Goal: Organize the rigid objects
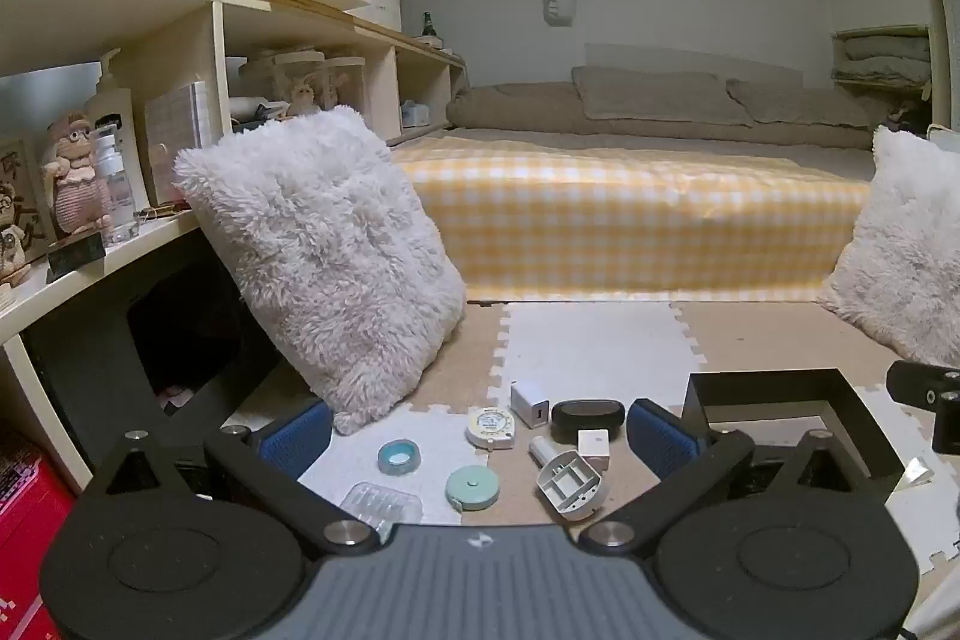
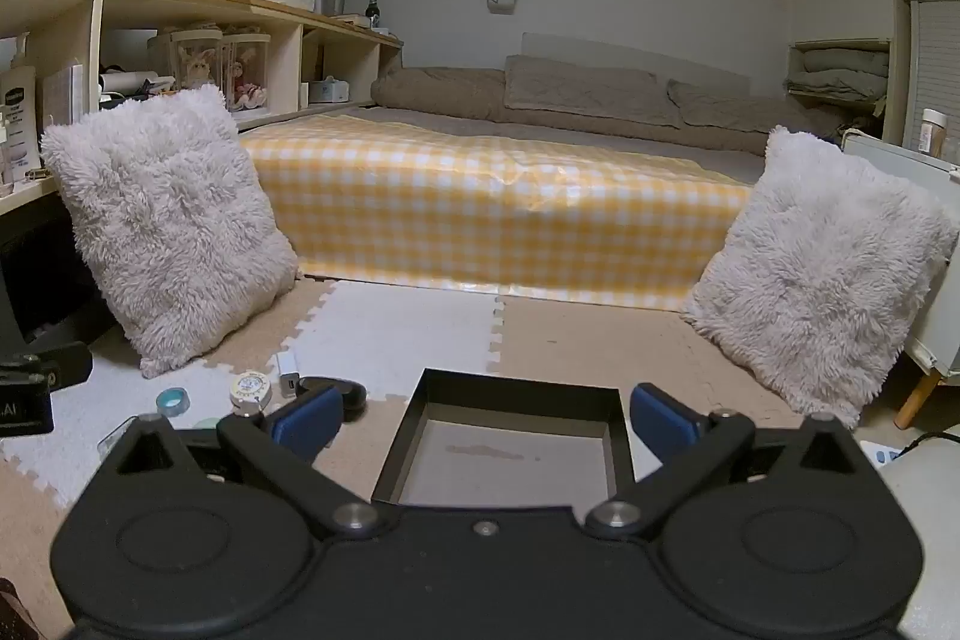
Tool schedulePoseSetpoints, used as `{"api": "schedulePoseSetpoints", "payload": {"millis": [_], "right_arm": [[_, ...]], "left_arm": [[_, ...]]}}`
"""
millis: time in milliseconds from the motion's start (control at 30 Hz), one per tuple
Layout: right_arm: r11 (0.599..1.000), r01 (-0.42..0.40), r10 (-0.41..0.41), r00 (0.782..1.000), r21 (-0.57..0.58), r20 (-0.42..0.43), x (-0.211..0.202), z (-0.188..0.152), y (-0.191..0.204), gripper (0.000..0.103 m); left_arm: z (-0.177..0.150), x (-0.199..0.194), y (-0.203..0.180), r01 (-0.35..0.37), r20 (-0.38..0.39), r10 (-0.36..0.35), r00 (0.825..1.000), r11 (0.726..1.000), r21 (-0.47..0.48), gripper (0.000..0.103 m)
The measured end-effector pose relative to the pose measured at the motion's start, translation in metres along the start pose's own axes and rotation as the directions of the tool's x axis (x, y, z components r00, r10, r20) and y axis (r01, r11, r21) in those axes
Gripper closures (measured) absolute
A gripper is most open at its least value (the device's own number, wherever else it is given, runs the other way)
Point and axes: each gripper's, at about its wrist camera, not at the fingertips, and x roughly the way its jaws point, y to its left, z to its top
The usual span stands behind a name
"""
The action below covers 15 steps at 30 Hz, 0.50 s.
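Floor of a bedroom, small hard items scattered on a foam puzzle mat, read from left to right.

Far left: a fluffy white pillow leans against the shelf. Before it the left claw hangs over the scatter, tilted downward, its blue pads spread as wide as they go, nothing between them.

Between those pads lie the items to sort:
- a clear plastic tray, nearest the claw, probably thin and slippery;
- a blue ring of tape, light, best pinched across its rim;
- a mint round tape measure and a white round tape measure, smooth discs likely to slide unless gripped across the flat faces;
- a white charger, boxy and stiff, its flat sides giving sure hold;
- a black oval case, rounded, likely to slip if taken at its ends;
- a small white cube just beside it;
- a grey open plastic housing touching a white cylinder; its thin walls look the most breakable.

Right of the scatter: a black open box, empty, presumably the destination. The right claw hovers over it, likewise spread wide and holding nothing.

Far right: a second fluffy pillow against the bed.
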Motion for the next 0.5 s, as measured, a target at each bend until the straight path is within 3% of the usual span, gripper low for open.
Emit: {"api": "schedulePoseSetpoints", "payload": {"millis": [500], "right_arm": [[1.0,0.002,-0.002,1.0,-0.002,0.0,0.0004,0.0001,-0.0001,0.0]], "left_arm": [[-0.0002,0.0,-0.0005,0.006,-0.007,-0.006,1.0,1.0,-0.004,0.0]]}}
